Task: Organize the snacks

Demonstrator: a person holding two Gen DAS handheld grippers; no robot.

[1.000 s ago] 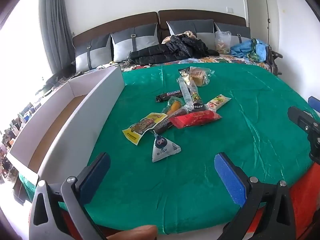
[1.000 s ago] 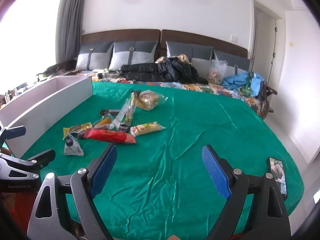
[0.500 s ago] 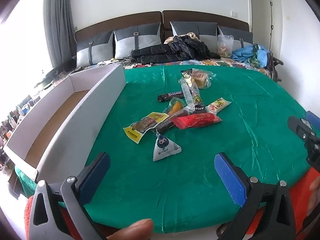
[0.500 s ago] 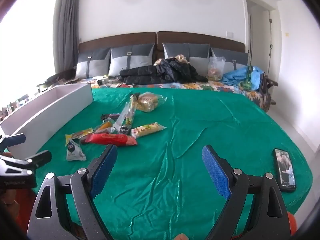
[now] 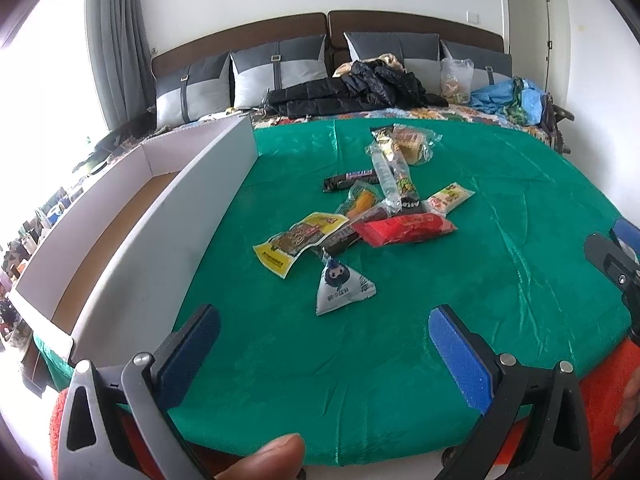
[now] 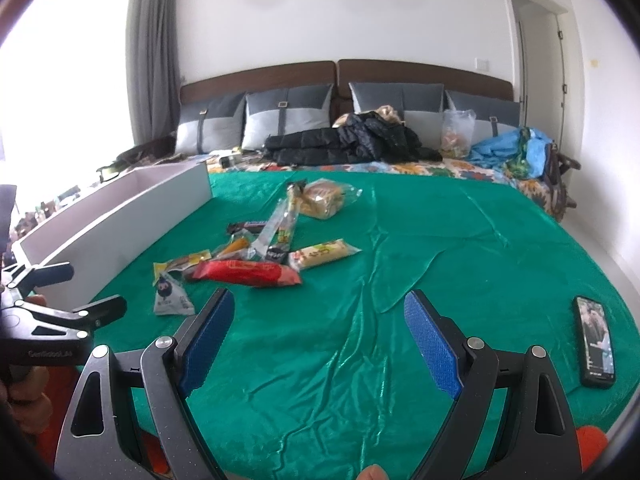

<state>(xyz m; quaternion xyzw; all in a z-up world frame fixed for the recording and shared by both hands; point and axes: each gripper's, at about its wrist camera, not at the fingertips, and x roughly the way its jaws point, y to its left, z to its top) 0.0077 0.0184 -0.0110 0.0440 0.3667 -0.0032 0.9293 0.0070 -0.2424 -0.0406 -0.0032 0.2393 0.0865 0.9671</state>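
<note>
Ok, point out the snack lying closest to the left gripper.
The white triangular packet with the cartoon face: it lies alone at the near edge of the pile, just ahead of the open left gripper.

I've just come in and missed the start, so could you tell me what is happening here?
A person holds a claw in each hand above a bed covered in green cloth. Both the left claw and the right claw are open and hold nothing. A pile of snack packets lies loose on the cloth, the triangular white packet nearest the left claw. The white box beside them shows no snacks inside. Sorting has not begun.
</note>
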